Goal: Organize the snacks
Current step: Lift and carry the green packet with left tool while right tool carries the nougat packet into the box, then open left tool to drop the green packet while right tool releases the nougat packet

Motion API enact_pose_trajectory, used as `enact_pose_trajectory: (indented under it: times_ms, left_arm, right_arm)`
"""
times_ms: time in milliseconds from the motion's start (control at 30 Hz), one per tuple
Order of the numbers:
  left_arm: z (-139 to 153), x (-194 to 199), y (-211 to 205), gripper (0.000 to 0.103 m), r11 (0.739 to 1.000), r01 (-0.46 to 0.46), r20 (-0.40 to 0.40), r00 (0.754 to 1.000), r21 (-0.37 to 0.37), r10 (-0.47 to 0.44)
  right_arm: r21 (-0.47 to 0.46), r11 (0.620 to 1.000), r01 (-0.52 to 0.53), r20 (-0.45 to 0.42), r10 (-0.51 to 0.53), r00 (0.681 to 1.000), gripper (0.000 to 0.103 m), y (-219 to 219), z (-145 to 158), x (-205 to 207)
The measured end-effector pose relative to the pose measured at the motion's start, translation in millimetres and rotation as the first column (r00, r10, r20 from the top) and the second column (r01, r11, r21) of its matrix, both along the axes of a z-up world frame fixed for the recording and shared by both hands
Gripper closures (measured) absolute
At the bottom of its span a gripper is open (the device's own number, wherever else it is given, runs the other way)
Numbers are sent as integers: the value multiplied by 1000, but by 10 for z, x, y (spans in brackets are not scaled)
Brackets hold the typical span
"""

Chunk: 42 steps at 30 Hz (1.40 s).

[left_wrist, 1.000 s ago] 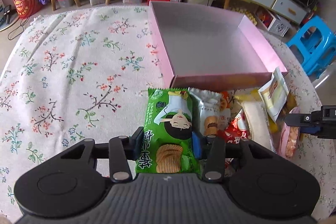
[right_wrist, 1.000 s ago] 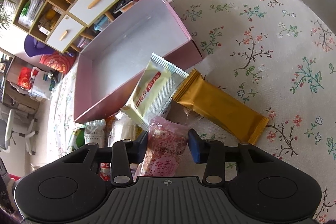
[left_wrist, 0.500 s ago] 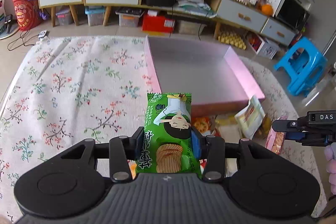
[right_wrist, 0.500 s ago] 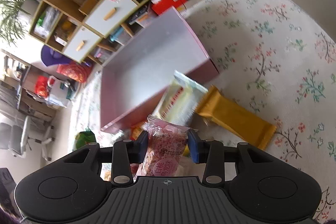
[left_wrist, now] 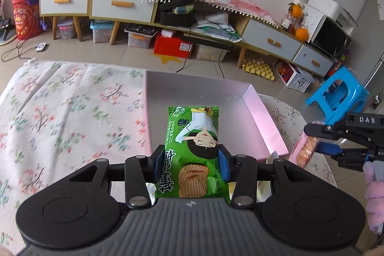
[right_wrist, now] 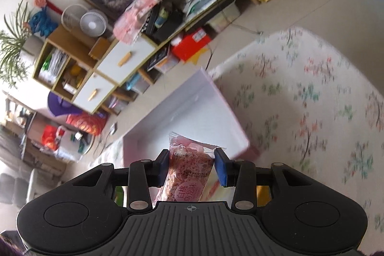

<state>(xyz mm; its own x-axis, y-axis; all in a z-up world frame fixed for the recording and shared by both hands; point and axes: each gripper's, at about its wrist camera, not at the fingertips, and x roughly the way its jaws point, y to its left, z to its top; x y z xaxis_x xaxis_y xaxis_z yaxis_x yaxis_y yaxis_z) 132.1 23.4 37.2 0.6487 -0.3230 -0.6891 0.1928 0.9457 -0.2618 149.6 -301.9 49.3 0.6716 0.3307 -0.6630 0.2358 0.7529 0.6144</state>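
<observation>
My left gripper (left_wrist: pixel 189 163) is shut on a green snack packet (left_wrist: pixel 193 150) with a cartoon girl, held in the air over the near part of the pink box (left_wrist: pixel 261 119). My right gripper (right_wrist: pixel 192 167) is shut on a pink snack packet (right_wrist: pixel 189 172), held above the near edge of the pink box (right_wrist: pixel 187 112). The right gripper also shows at the right of the left wrist view (left_wrist: pixel 319 138) with its pink packet (left_wrist: pixel 304 150). The box looks empty inside. The other snacks lie mostly hidden under the grippers.
The box sits on a floral tablecloth (left_wrist: pixel 62 112). A blue stool (left_wrist: pixel 338 92) stands to the right of the table. Cabinets and storage boxes (left_wrist: pixel 172 44) line the far wall. Bits of yellow packets (right_wrist: pixel 261 193) show under the right gripper.
Both grippers have lifted their packets off the snack pile and moved forward over the pink box. The pile has dropped out of sight below.
</observation>
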Motion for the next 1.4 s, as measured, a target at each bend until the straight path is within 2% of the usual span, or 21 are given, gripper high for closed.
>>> enact_pose_trajectory:
  times_ms: [100,233,300,433,600,833,1067,1133,1233,1300,1400]
  left_arm:
    - [-25,105,-95,62,1000,3,38,999,30,-4]
    - [-164,166,-76,62,1000,-23,78,997,9,22]
    - [-241,201,-71,62,999,-37,76,996,22,35]
    - [-310,282,-103,62,998,-58,101,993,23,55]
    - [-415,336,-172,62,997,-72,82,994,39,69]
    - [-471,348,-241,62,996,-71,67,995,61,67]
    - [-471,363,-233,59,994,-68,59,996,82,63]
    - [-452,381,-254,57,995,-64,62,996,82,59]
    - [-425,361,-277,44,994,-52,71,996,91,45]
    - [-406,342,-293,41,994,-40,71,997,98,33]
    - [-391,314,-302,36,994,-27,65,998,108,20]
  right_arm:
    - [-16,999,30,38,-29,999,64,-45,-10,110]
    - [12,998,63,83,-64,995,64,-99,-123,246]
    - [18,998,65,109,-67,992,64,-98,-212,298]
    - [-20,998,67,78,-65,995,64,-58,-397,463]
    - [-79,996,28,55,-24,998,64,57,-520,558]
    - [-153,987,-50,49,58,997,64,264,-552,595]
    - [-175,981,-79,40,87,995,61,308,-533,593]
    - [-179,980,-90,29,96,995,56,319,-521,593]
    - [-176,979,-101,28,108,994,45,330,-489,580]
    - [-175,979,-101,31,108,994,36,325,-466,567]
    - [-174,979,-105,38,113,993,34,326,-404,525]
